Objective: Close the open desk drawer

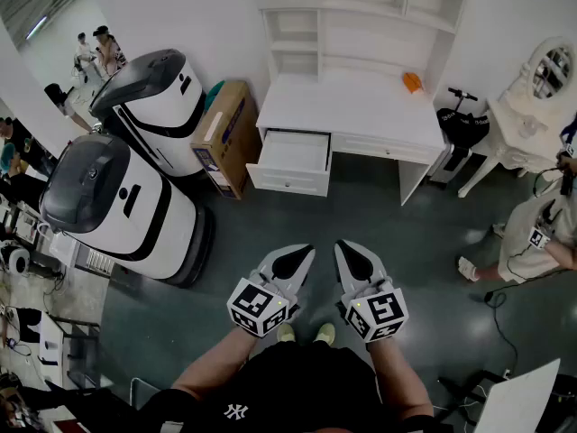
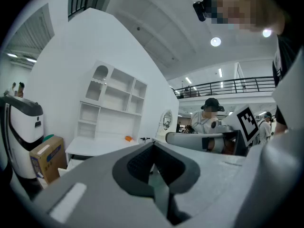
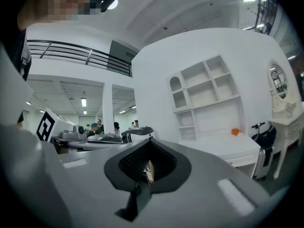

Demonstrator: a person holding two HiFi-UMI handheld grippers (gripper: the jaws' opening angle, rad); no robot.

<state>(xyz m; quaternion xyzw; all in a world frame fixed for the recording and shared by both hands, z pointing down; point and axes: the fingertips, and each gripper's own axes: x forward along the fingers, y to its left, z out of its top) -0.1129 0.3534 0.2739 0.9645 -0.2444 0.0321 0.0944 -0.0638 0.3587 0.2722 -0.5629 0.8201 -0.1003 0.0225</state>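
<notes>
A white desk (image 1: 361, 106) with a shelf unit stands against the far wall. Its left drawer (image 1: 290, 159) is pulled out and looks empty. Both grippers hover low over the floor, well short of the desk. My left gripper (image 1: 305, 253) is shut with nothing in it, and my right gripper (image 1: 345, 249) beside it is shut too. In the left gripper view the shut jaws (image 2: 152, 147) point toward the desk (image 2: 102, 144), with the open drawer (image 2: 69, 164) at its left. The right gripper (image 3: 149, 144) view shows the desk (image 3: 228, 146) far off to the right.
Two large white and grey machines (image 1: 122, 201) and a cardboard box (image 1: 225, 133) stand left of the desk. A small orange object (image 1: 412, 82) lies on the desktop. A black scooter (image 1: 462, 120), a white vanity table (image 1: 527, 124) and a crouching person (image 1: 541, 233) are at the right.
</notes>
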